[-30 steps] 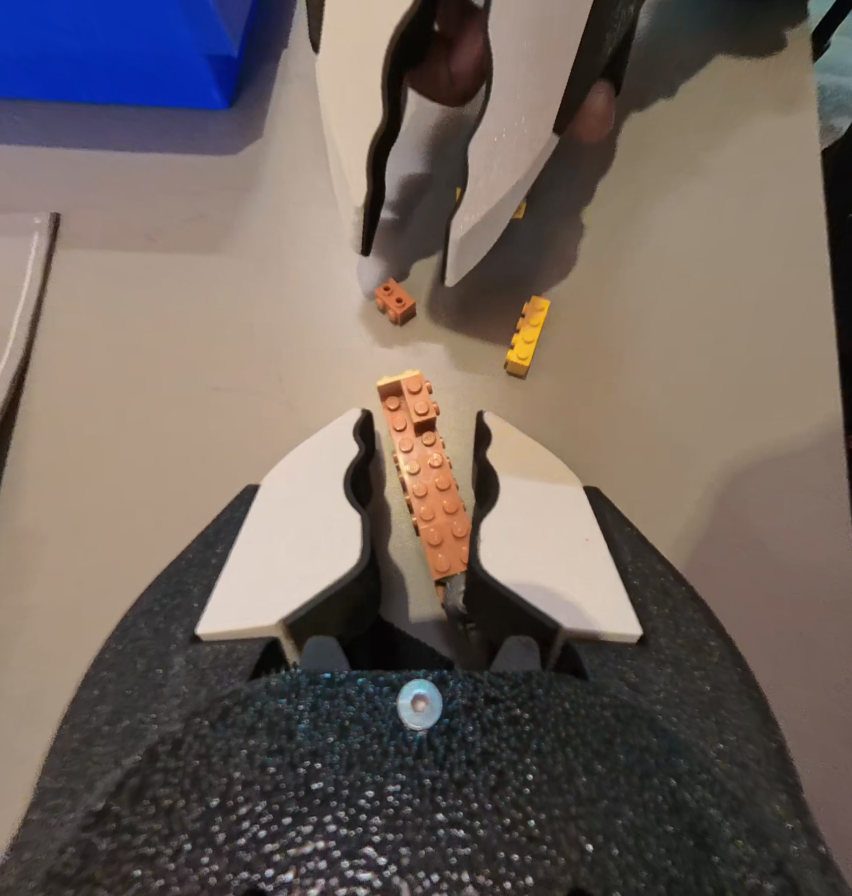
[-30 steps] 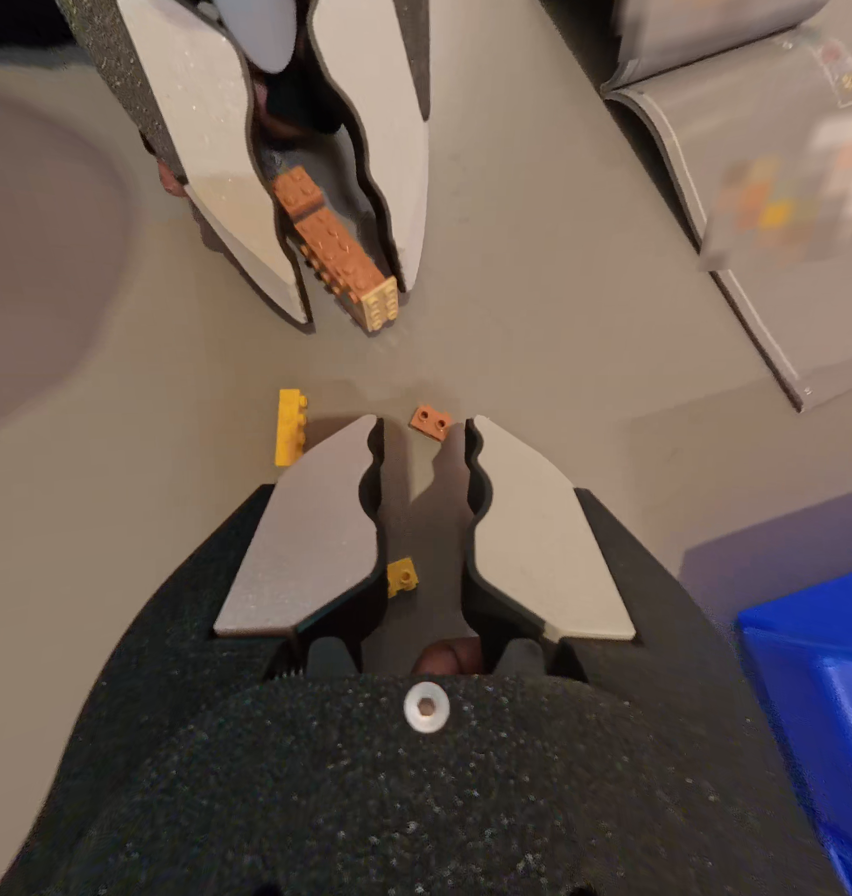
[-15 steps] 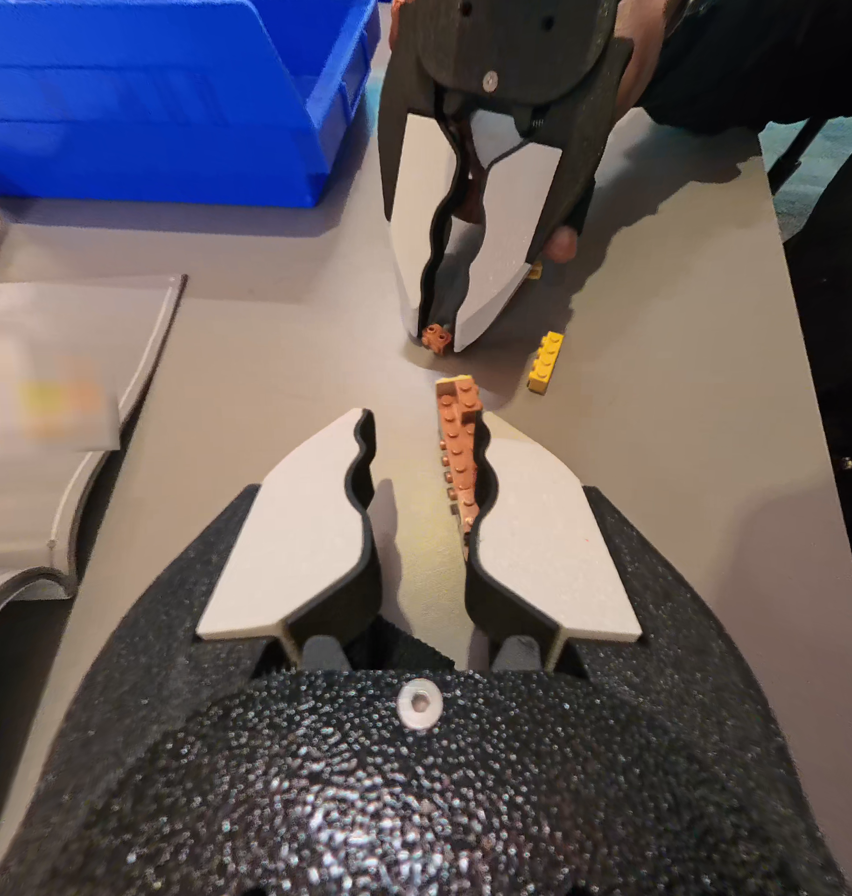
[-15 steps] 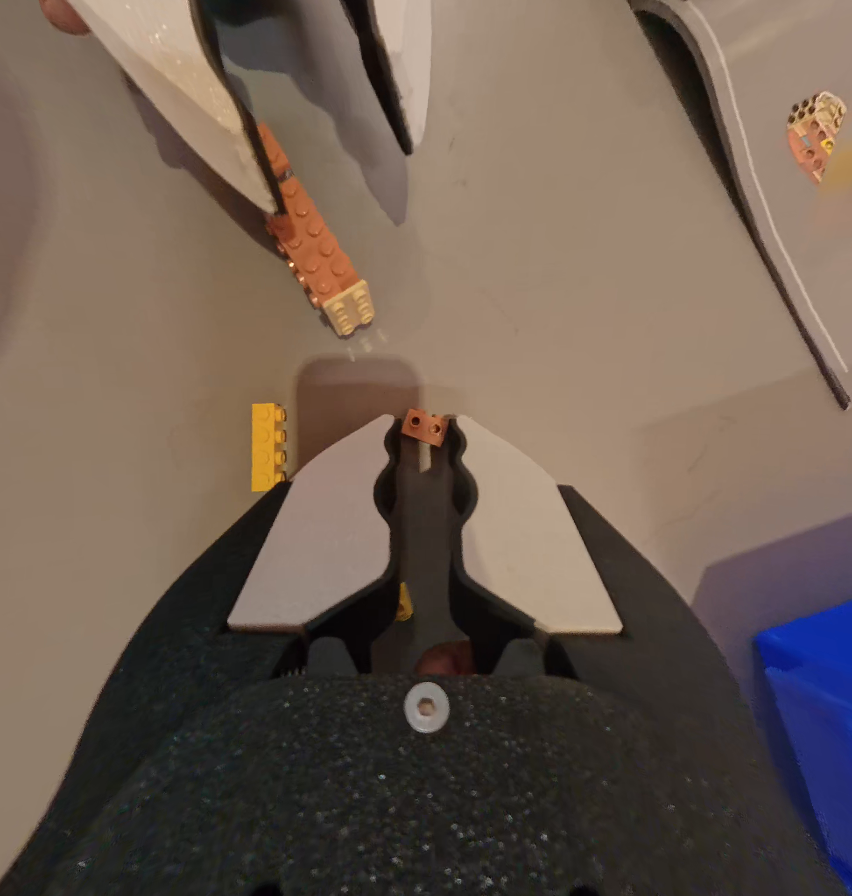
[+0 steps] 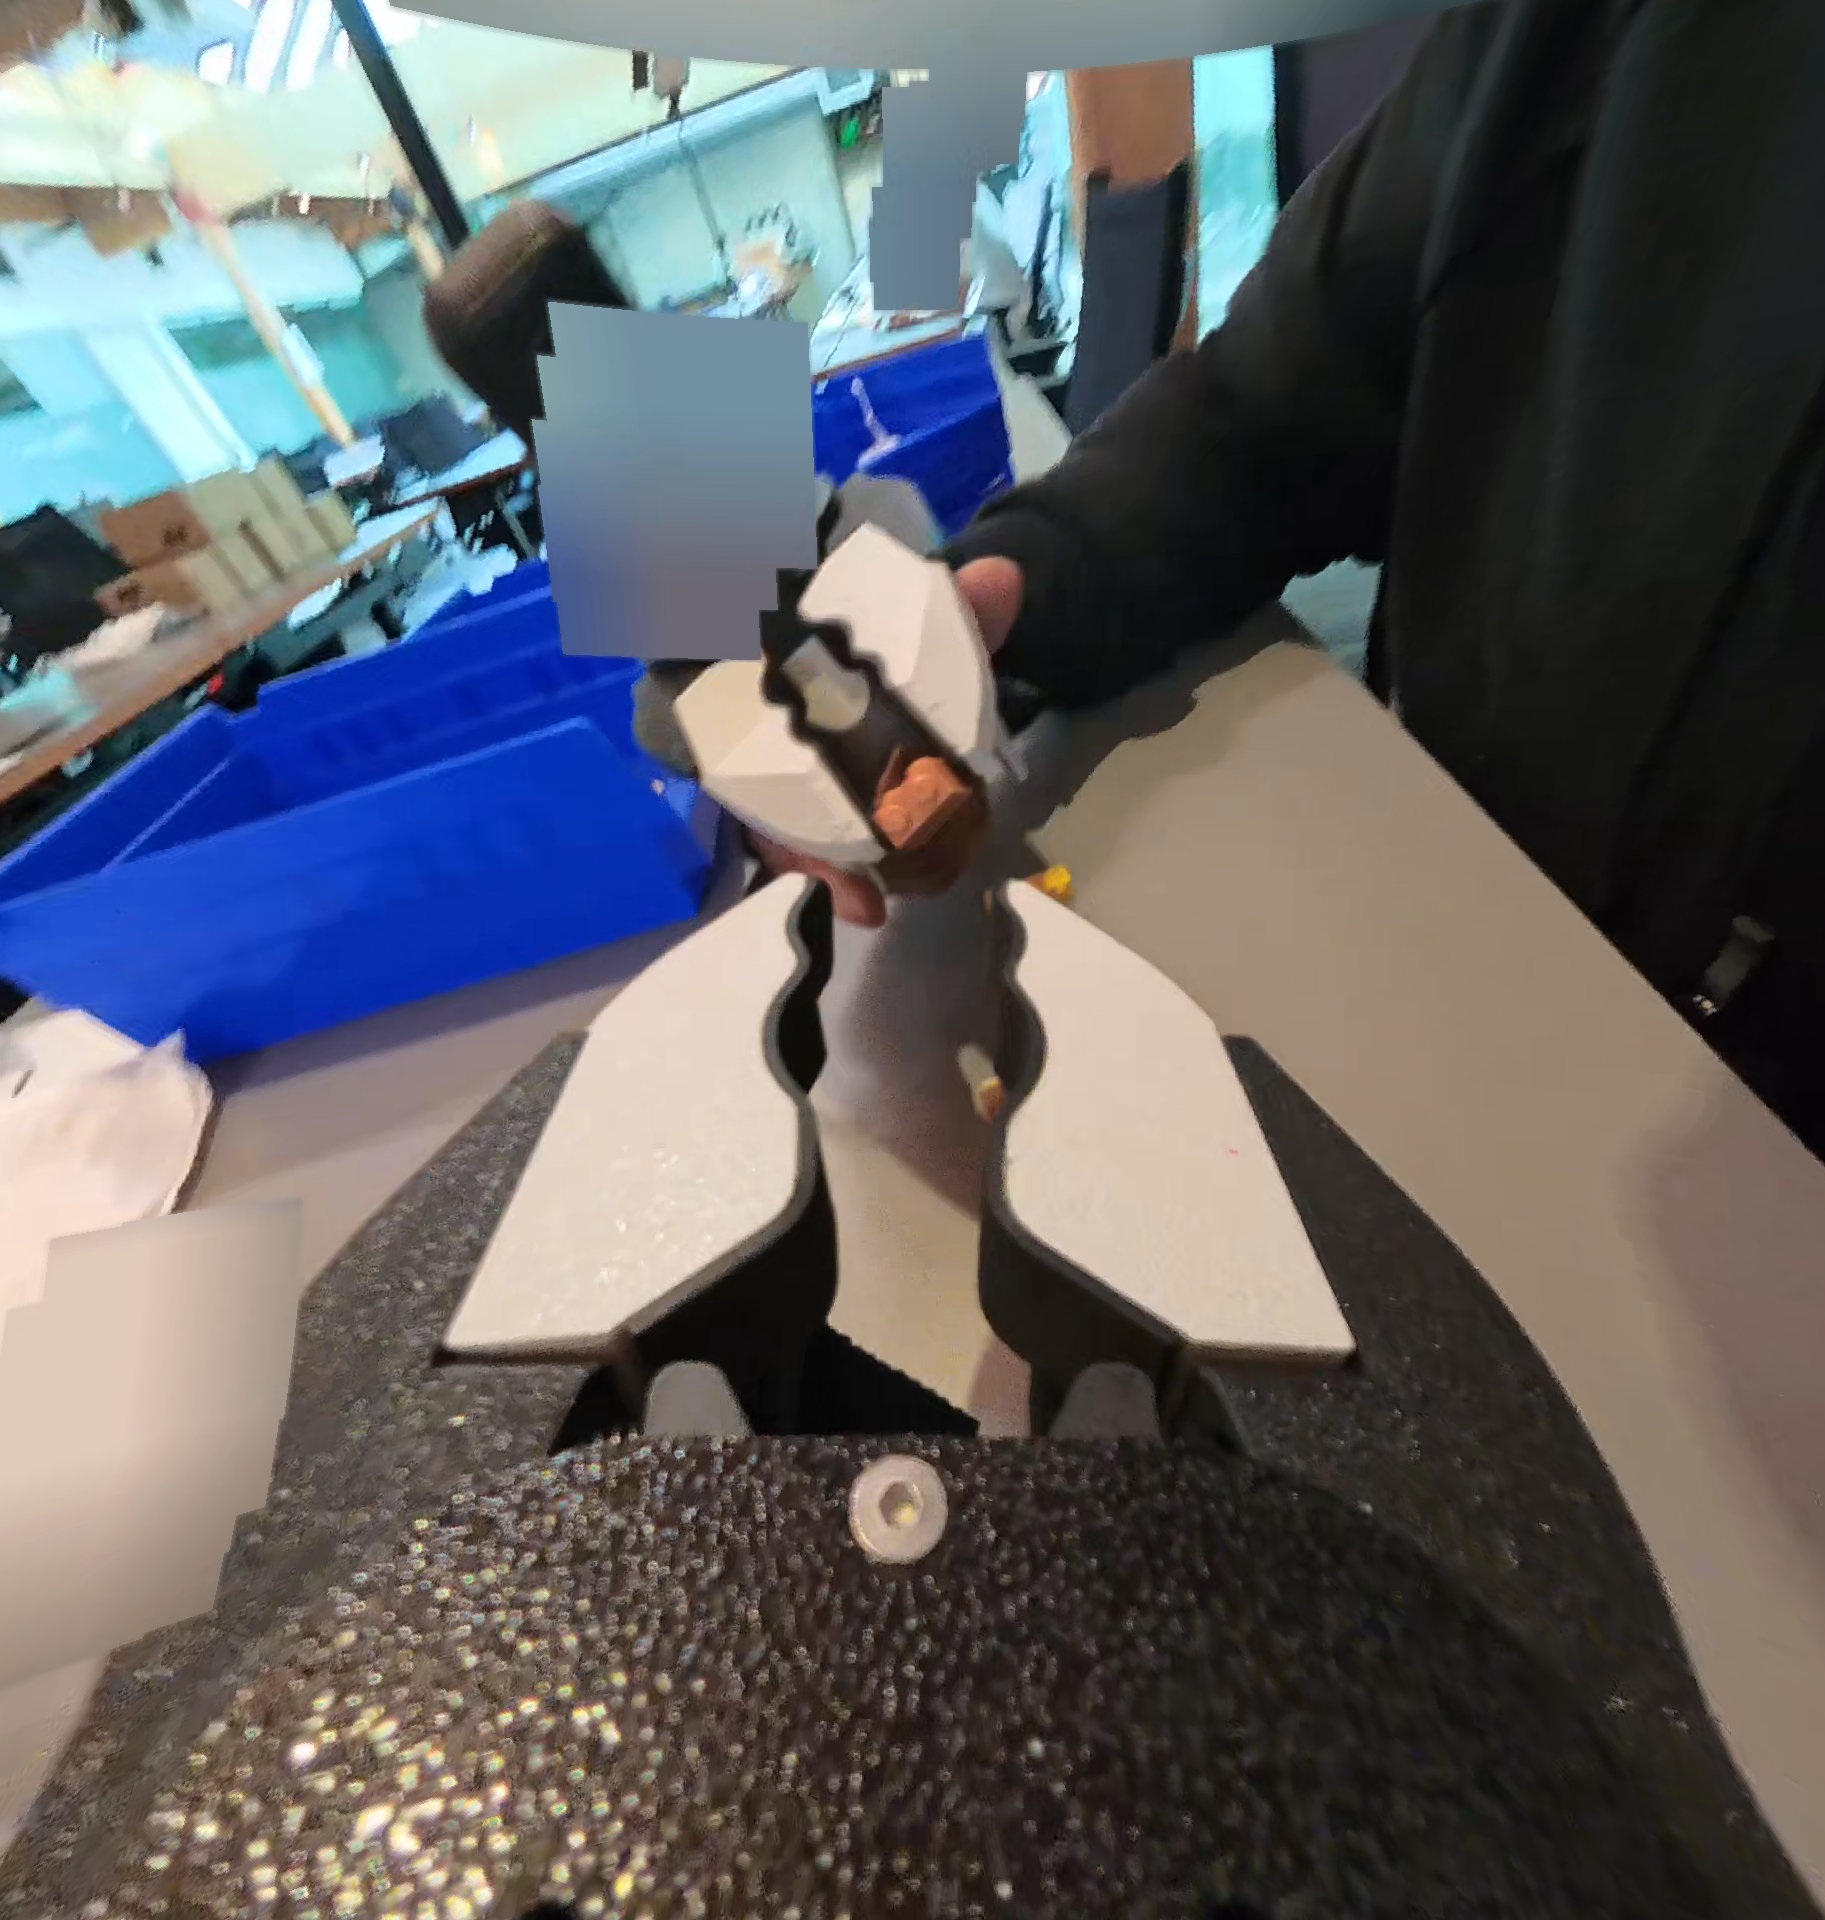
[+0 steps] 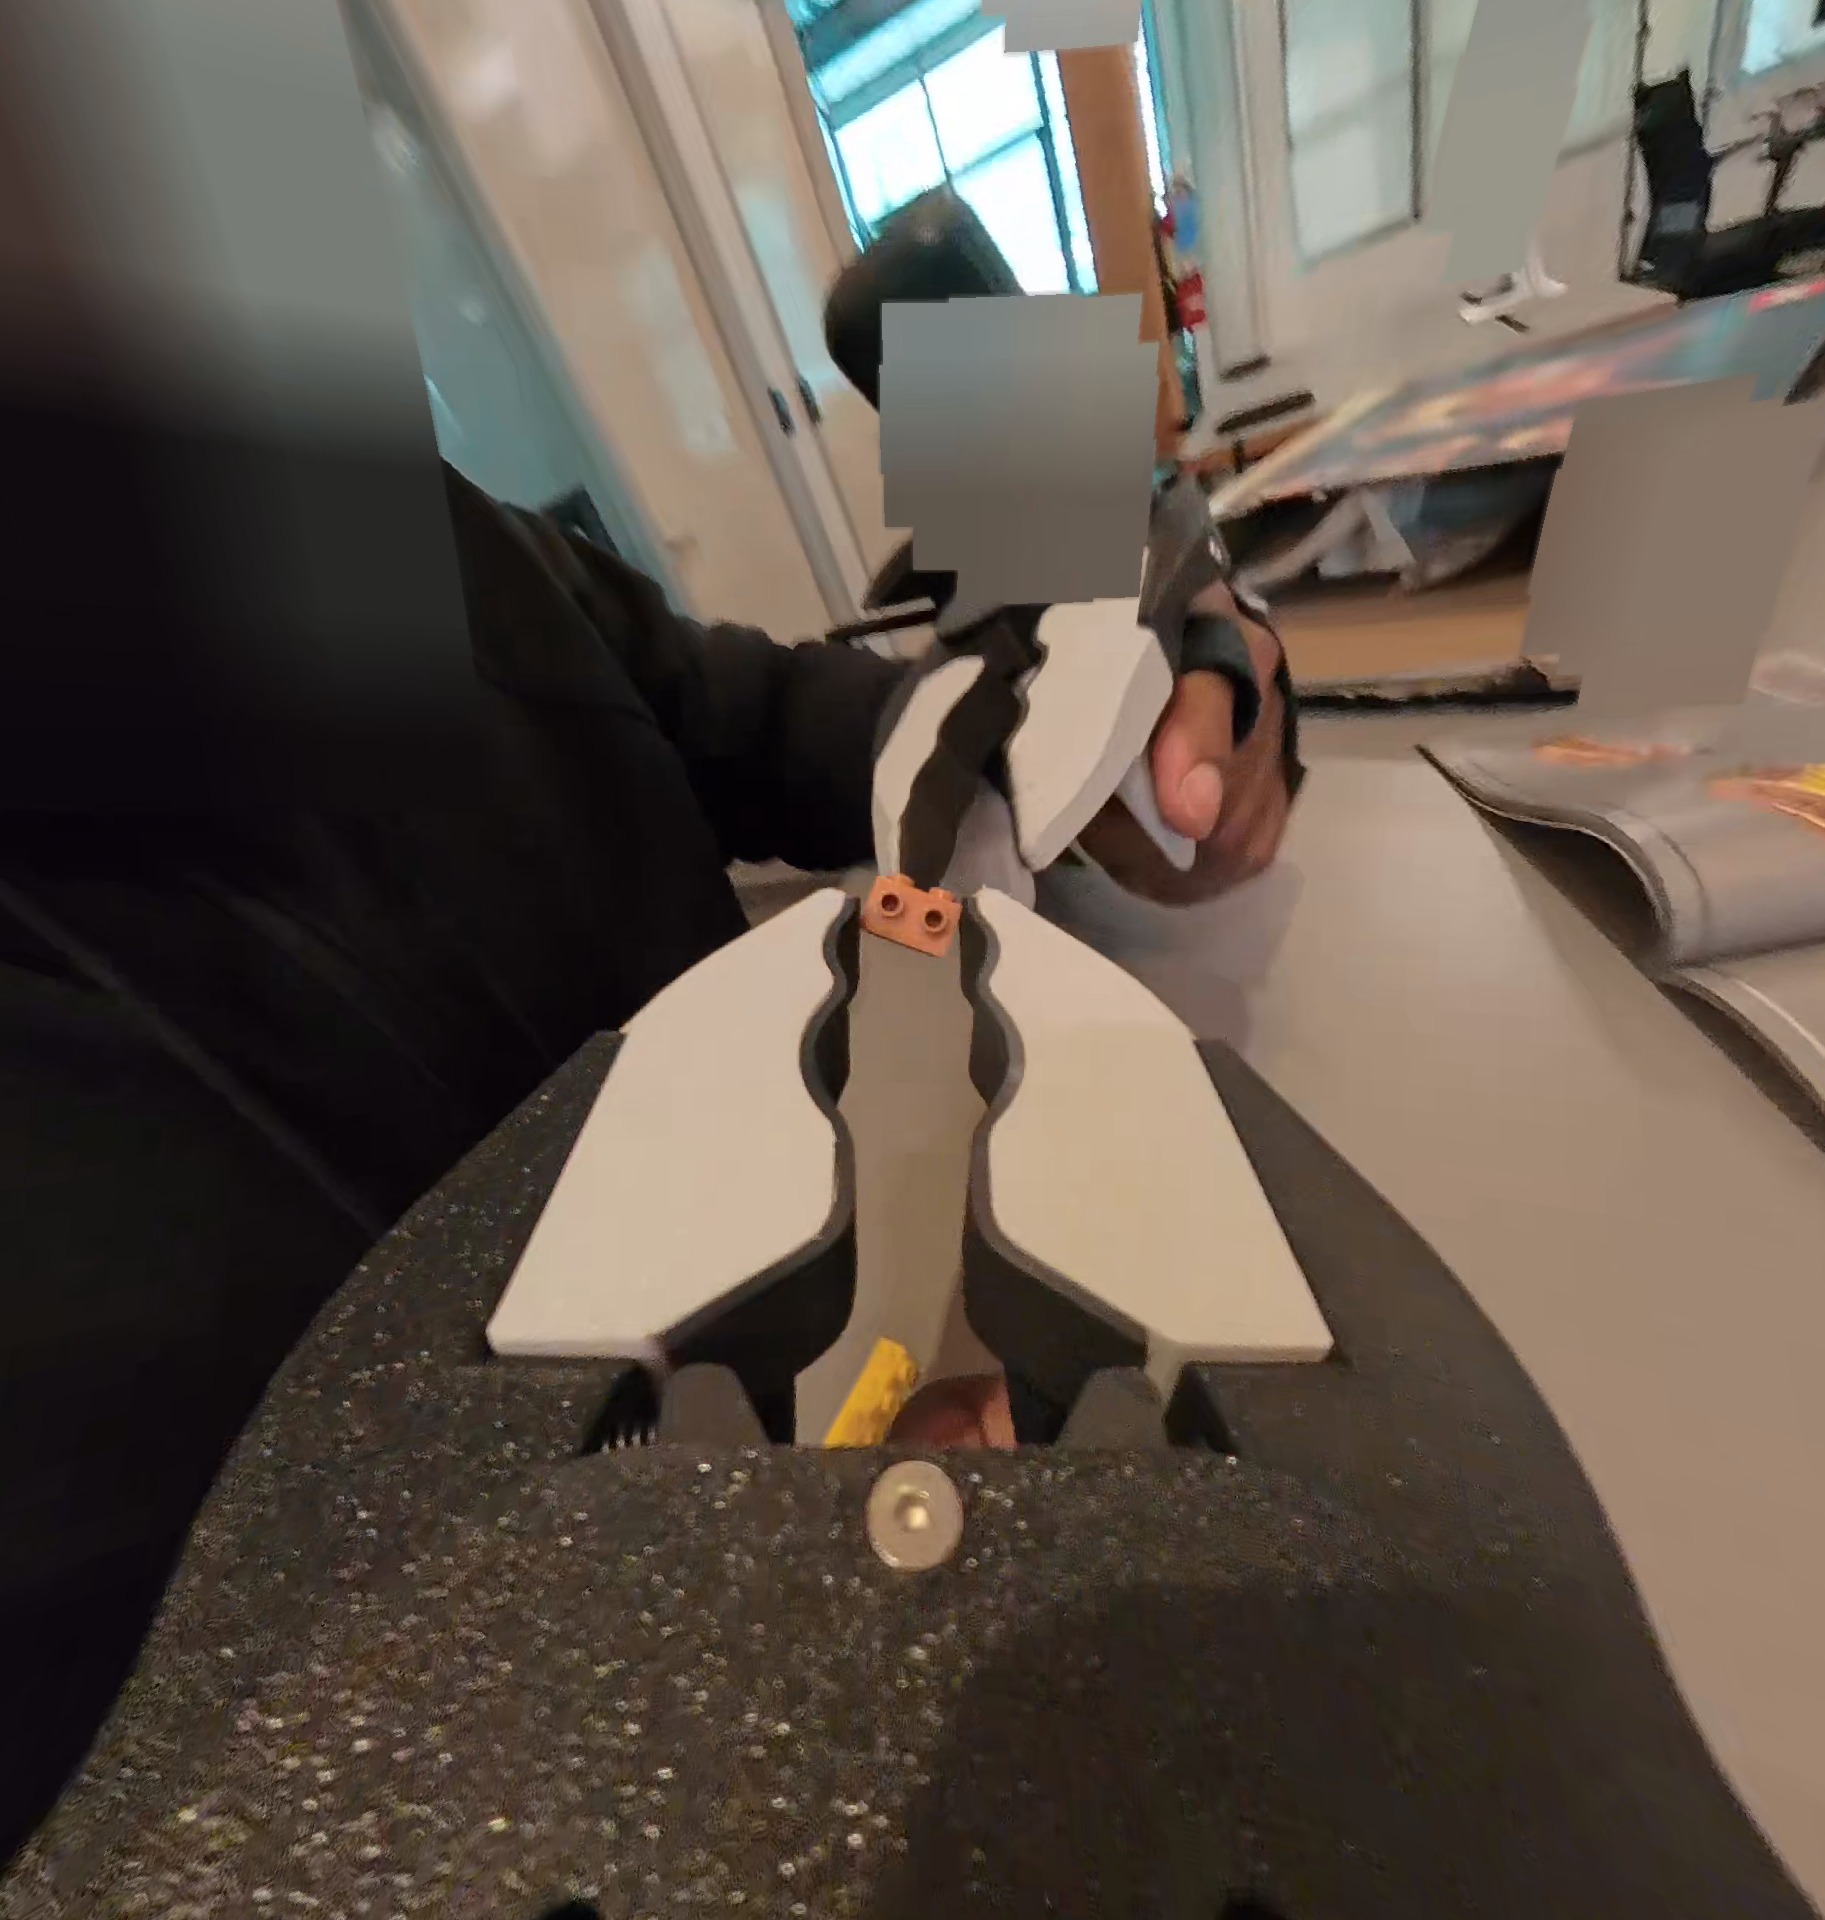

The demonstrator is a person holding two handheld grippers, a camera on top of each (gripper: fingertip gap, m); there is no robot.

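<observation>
My right gripper (image 6: 908,909) is shut on a small brown two-stud brick (image 6: 910,921), pinched at its fingertips and lifted off the grey table (image 6: 1407,1091). The left wrist view shows the same brick (image 5: 923,795) in that gripper (image 5: 887,769), close ahead of my left gripper's tips. My left gripper (image 5: 903,904) is open, with bare table showing between its fingers. A small tan-ended piece (image 5: 981,1081) lies against the inner side of its right finger, and the left pad is apart from it. In the right wrist view the left gripper (image 6: 975,821) shows only dark pads.
Blue bins (image 5: 316,831) stand at the left behind a white cloth (image 5: 56,1101). An open booklet (image 6: 1718,831) lies at the right. Yellow bricks lie on the table (image 5: 1051,881), (image 6: 872,1392). A person's dark sleeve (image 5: 1251,468) and hands hold the grippers. The grippers are tip to tip, or close to it.
Both grippers have lifted and tilted up from the table. The right carries the small brown brick it closed on. The left jaws have narrowed, and the long brown assembly now shows only as a tan end.
</observation>
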